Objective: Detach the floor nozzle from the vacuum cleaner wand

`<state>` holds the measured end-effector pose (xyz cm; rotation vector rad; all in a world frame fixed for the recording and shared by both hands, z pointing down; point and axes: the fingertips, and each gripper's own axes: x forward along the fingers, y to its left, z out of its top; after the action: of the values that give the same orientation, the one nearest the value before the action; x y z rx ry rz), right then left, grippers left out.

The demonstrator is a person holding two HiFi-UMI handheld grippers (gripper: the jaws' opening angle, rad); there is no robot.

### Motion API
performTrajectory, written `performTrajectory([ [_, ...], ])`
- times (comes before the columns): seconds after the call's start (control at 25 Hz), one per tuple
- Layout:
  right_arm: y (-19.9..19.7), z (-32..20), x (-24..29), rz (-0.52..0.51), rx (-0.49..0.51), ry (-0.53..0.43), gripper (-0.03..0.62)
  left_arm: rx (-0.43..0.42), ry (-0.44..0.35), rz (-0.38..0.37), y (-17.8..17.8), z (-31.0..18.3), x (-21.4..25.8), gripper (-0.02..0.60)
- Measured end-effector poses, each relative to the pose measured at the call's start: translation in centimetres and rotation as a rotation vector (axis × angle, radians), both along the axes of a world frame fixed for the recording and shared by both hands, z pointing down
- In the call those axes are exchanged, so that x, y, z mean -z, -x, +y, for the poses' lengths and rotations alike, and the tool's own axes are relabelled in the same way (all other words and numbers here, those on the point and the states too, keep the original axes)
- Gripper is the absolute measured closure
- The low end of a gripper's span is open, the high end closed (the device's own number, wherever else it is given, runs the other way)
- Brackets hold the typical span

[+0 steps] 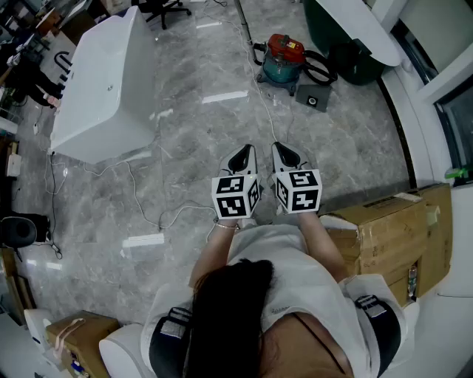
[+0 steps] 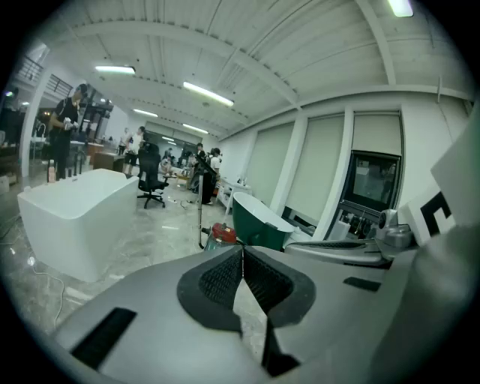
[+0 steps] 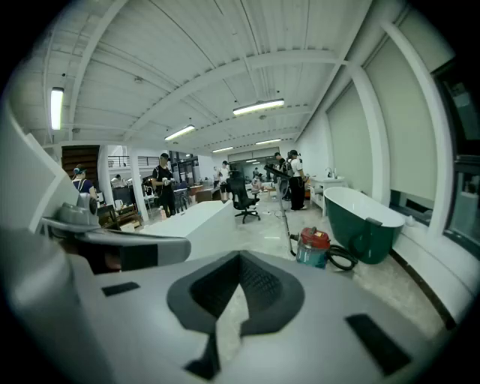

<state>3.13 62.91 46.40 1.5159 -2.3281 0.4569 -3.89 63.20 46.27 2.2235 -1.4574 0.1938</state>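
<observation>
A red and teal vacuum cleaner stands on the marble floor well ahead of me, with a black hose coiled at its right. A thin wand rises beside it. A dark flat piece, possibly the floor nozzle, lies in front of the canister. My left gripper and right gripper are held side by side at mid-height, far short of the vacuum, both shut with nothing between the pads. The left gripper view shows the canister past the closed jaws, and the right gripper view shows it too.
A white bathtub stands at the left and a green bathtub behind the vacuum. A cardboard box sits close at my right. White cables trail over the floor at the left. An office chair and several people are far off.
</observation>
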Motion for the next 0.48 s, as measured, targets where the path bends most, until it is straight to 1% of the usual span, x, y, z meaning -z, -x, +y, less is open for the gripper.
performTrajectory([
  [0.2, 0.9, 0.7, -0.3, 0.001, -0.008, 0.002, 0.579, 0.012, 0.002, -0.007, 1.7, 0.5, -0.2, 0.572],
  [0.36, 1.2, 1.3, -0.3, -0.018, -0.012, 0.008, 0.579, 0.000, 0.000, -0.012, 1.5, 1.1, -0.1, 0.572],
  [0.48, 1.0, 1.4, -0.5, -0.056, -0.026, 0.027, 0.579, -0.017, -0.003, -0.010, 0.9, 1.4, 0.1, 0.572],
])
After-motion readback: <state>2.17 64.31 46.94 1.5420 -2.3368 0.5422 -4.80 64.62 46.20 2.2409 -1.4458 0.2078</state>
